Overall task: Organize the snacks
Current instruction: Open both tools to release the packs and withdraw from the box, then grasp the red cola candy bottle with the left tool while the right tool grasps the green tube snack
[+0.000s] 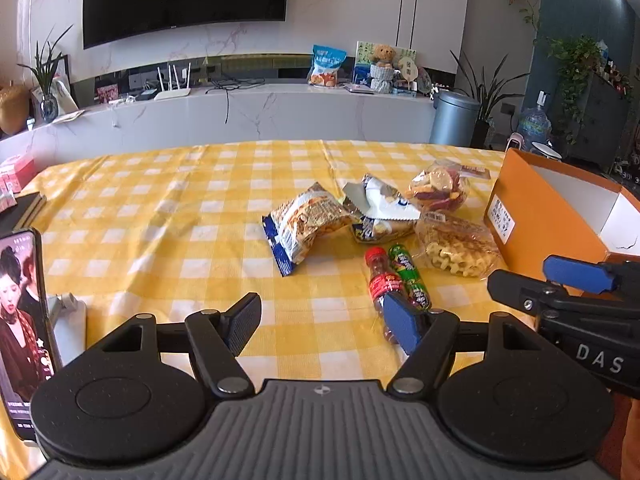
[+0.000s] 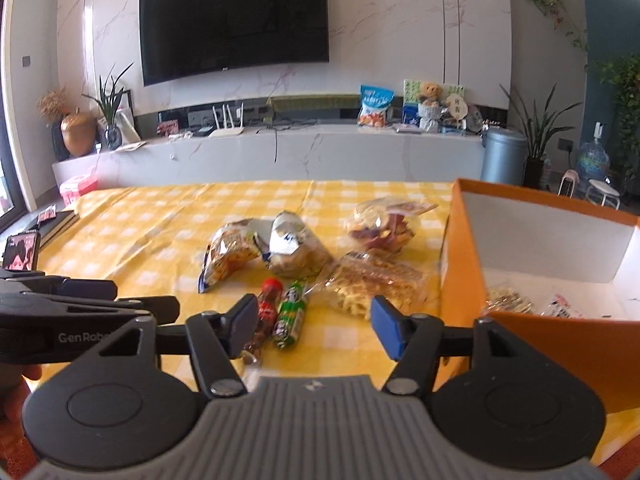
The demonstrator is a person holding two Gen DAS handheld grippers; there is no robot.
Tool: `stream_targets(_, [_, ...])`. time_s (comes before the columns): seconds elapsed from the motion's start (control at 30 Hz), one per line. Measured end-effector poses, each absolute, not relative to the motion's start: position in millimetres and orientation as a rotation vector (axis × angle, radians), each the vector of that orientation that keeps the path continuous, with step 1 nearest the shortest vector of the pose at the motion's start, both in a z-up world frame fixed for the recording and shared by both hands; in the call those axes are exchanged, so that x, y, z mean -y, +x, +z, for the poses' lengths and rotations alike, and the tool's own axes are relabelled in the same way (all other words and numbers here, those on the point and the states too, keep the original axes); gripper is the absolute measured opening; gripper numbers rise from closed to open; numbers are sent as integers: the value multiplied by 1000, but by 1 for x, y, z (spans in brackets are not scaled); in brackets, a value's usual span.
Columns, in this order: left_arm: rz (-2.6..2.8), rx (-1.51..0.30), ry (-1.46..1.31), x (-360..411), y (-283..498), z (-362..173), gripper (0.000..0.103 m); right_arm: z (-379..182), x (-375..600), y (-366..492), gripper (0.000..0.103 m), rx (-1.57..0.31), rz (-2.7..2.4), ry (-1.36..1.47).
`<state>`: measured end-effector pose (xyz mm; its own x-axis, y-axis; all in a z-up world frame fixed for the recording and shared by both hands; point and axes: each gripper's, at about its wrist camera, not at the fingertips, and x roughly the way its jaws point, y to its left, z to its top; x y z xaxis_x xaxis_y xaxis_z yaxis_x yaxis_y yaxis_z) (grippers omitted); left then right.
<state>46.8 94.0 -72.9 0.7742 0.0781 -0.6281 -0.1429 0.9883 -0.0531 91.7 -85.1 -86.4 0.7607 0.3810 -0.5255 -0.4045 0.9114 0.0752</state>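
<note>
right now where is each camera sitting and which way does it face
Left wrist: rides the left gripper, looks across the yellow checked table toward the TV wall; own open fingers show, and the right gripper enters at the right edge.
Right wrist: rides the right gripper, faces the same way; own open fingers show, with the left gripper at the left edge.
Shared: snack bags, red bottle, green tube, orange box.

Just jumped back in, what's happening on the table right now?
Snack sorting is partly done. Two hand-held grippers hover over the yellow checked tablecloth, neither holding anything. The right gripper is open just short of the red bottle and green tube. The left gripper is open too. A few packets already lie in the orange box; five bags remain outside.
</note>
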Motion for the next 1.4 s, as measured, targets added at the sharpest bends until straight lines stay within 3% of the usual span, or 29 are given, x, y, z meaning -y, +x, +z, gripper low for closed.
stream_targets(0.13, [103, -699, -110, -100, 53, -85, 82, -99, 74, 94, 53, -595, 439, -66])
stream_targets(0.23, [91, -711, -117, -102, 58, -91, 75, -110, 67, 102, 50, -634, 433, -72])
stream_targets(0.6, [97, -738, -152, -111, 81, -98, 74, -128, 48, 151, 36, -703, 436, -36])
stream_targets(1.0, [114, -770, -192, -120, 104, -105, 72, -152, 42, 185, 34, -815, 469, 30])
stream_targets(1.13, [106, -783, -215, -120, 108, -107, 72, -155, 39, 187, 21, -801, 487, 10])
stream_targets(1.4, [14, -791, -309, -107, 115, -106, 74, -153, 59, 168, 21, -778, 489, -61])
